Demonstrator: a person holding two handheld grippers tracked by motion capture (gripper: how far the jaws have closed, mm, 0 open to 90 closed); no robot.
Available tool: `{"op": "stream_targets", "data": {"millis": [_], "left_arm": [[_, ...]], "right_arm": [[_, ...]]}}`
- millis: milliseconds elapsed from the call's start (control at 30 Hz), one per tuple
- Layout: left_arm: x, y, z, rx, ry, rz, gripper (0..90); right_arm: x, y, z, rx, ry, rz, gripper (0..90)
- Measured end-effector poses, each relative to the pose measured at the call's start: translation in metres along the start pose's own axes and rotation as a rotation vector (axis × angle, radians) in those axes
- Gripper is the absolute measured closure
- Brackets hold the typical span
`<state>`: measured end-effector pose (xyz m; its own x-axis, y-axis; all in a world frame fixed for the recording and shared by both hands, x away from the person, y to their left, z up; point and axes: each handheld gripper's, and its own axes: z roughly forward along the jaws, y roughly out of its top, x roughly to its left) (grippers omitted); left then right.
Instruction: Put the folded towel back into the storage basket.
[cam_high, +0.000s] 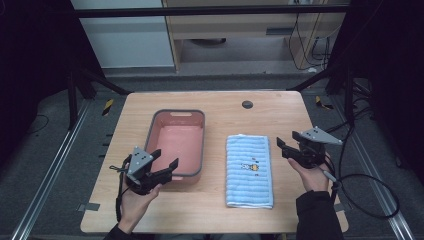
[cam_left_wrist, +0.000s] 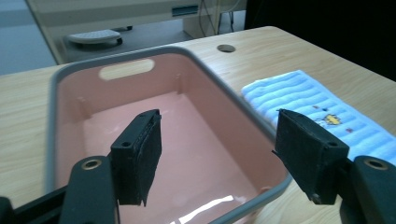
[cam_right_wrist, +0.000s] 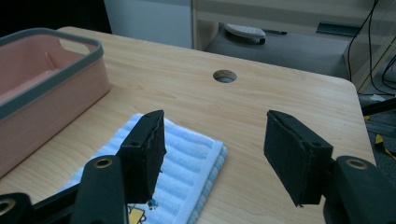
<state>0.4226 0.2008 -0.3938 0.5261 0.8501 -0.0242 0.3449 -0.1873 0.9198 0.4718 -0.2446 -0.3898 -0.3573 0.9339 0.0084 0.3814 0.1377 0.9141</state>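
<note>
Pink grey-rimmed tub (cam_high: 159, 131) holds nothing; folded blue towel (cam_high: 249, 170) beside it; left gripper (cam_high: 164, 159) and right gripper (cam_high: 282, 146) jaws wide apart, gripping nothing

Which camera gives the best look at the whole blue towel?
The high view: the folded towel lies fully visible, edge to edge. The left gripper view catches one end; the right gripper view shows a corner behind a jaw.

A light wooden table (cam_high: 220, 107) has a small round hole (cam_high: 247, 104) near its far edge. On it sit a pink tub (cam_high: 161, 125) with a grey rim and a folded blue towel (cam_high: 248, 170), side by side, a little apart.
</note>
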Motion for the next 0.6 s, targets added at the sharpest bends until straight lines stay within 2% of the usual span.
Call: {"op": "stream_targets", "data": {"millis": [67,100,167,600], "left_arm": [[-0.011,0.004,0.007,0.0,-0.018,0.016,31.3],[-0.011,0.004,0.007,0.0,-0.018,0.016,31.3],[-0.021,0.006,0.014,0.007,-0.037,0.024,31.3],[-0.055,0.006,0.039,0.031,-0.089,0.059,32.0]], "right_arm": [[0.0,0.003,0.001,-0.007,0.003,0.004,38.4],[0.0,0.003,0.001,-0.007,0.003,0.004,38.4],[-0.001,0.007,0.004,-0.007,0.003,0.001,38.2],[-0.002,0.021,0.019,0.004,-0.001,-0.003,38.0]]}}
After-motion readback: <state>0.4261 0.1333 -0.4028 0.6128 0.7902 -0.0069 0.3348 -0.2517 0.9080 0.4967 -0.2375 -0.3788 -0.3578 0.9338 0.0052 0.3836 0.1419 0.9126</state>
